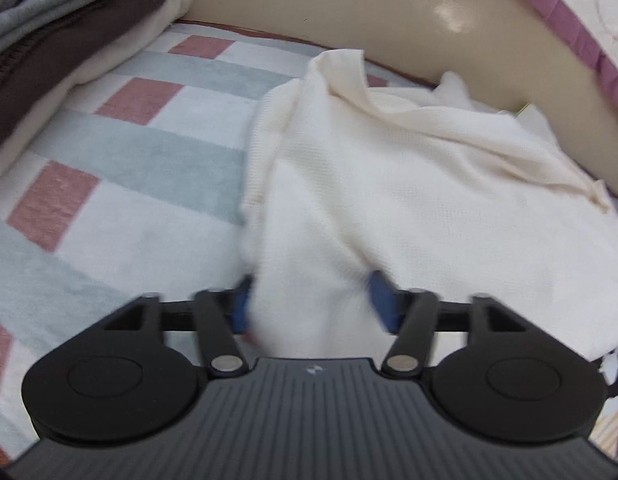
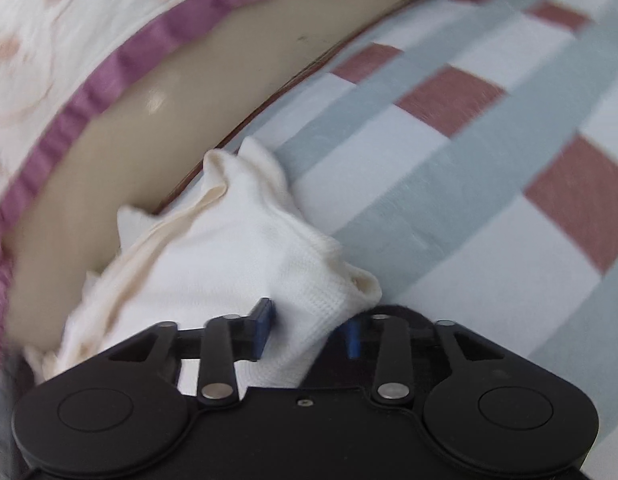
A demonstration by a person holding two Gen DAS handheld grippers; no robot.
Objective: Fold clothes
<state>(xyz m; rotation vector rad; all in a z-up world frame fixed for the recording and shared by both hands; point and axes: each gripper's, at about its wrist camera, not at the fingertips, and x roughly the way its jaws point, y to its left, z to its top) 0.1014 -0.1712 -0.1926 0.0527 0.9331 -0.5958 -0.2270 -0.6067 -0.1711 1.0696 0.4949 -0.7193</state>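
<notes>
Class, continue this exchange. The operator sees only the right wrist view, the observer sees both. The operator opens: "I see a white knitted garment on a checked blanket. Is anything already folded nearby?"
Observer: Yes. In the left wrist view a stack of folded clothes, grey over dark brown over cream, lies on the checked blanket, left of the white knitted garment.
Operator: Where is the left gripper?
Observer: The left gripper is at the garment's near edge. Its jaws stand apart with cloth between them.
</notes>
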